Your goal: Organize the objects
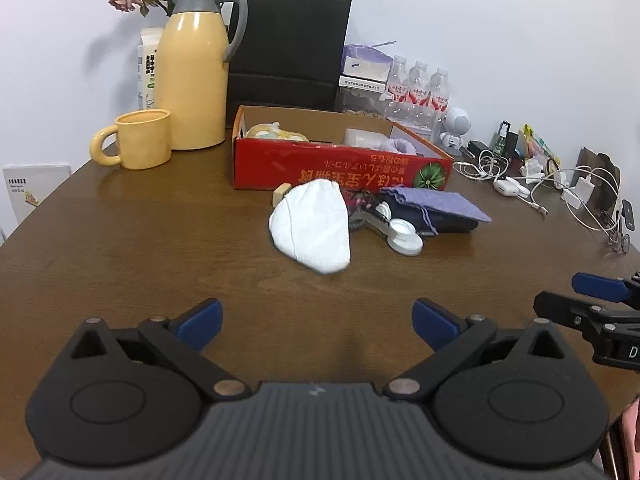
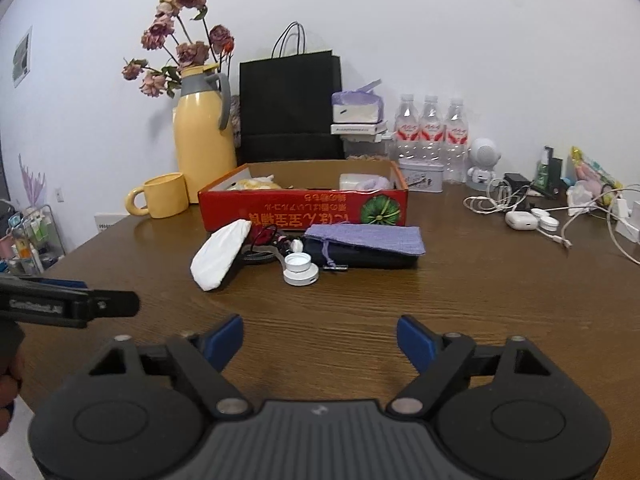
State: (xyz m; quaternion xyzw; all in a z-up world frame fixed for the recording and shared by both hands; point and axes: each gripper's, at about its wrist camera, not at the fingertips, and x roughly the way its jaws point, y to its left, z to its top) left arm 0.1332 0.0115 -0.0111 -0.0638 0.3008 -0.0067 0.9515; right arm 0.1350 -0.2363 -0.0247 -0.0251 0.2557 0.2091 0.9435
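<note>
From my seat, much of the open red cardboard box point(image 2: 304, 210) is closed to me: its near wall hides the floor, and I see only the tops of something pale yellow point(image 1: 276, 133) at its left end and a white block with a lilac fuzzy thing point(image 1: 394, 146) at its right. The box sits toward the desk's far edge, printed lettering upside down to me.

Just in front of it lies the loose clutter. The soft white cloth pouch point(image 1: 312, 226), rounded and wrinkled, covers part of a dark red tangle point(image 2: 266, 240) I cannot identify. Beside that lies a glossy white round plastic case point(image 2: 300, 270), lid open, and a flat lilac woven drawstring bag point(image 2: 366, 238) draped over a dark navy pouch point(image 2: 364, 258), most of which is hidden.

My left gripper point(image 1: 318, 322) hovers over the brown wood-grain desk point(image 1: 160, 248) near its front edge, blue-padded fingers point(image 1: 202, 322) spread wide, holding nothing. My right gripper point(image 2: 320, 340) is likewise wide and empty; in the left view it is cut off by the frame.

Tangled white cables point(image 2: 520, 208) crowd the desk's right edge, hard to sort out.
</note>
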